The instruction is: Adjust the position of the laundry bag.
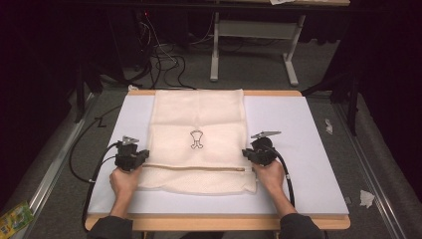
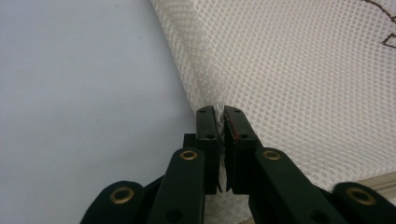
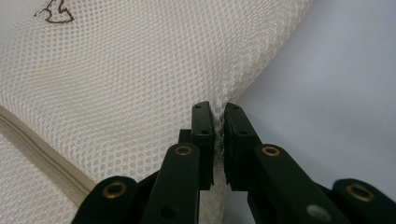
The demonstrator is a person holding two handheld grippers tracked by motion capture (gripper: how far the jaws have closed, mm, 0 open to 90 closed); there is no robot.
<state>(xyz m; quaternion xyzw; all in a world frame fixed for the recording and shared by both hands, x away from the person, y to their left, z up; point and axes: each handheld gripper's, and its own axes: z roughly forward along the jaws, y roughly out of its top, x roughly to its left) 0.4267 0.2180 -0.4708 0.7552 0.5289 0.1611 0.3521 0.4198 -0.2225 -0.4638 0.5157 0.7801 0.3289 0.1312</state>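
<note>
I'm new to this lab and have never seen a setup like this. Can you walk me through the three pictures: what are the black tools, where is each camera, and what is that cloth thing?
There is no robot arm here: a person at a table holds a hand tool with two jaws in each hand. The high view looks down from above the person's side, so you see the left gripper and the right gripper. The other two pictures come from small cameras riding on those tools, looking along their black jaws. On the pale tabletop lies a cream mesh laundry bag with a zipper across it and a small dark emblem. Each gripper is shut on a side edge of the bag: the left one and the right one each pinch the mesh between their jaws.
</note>
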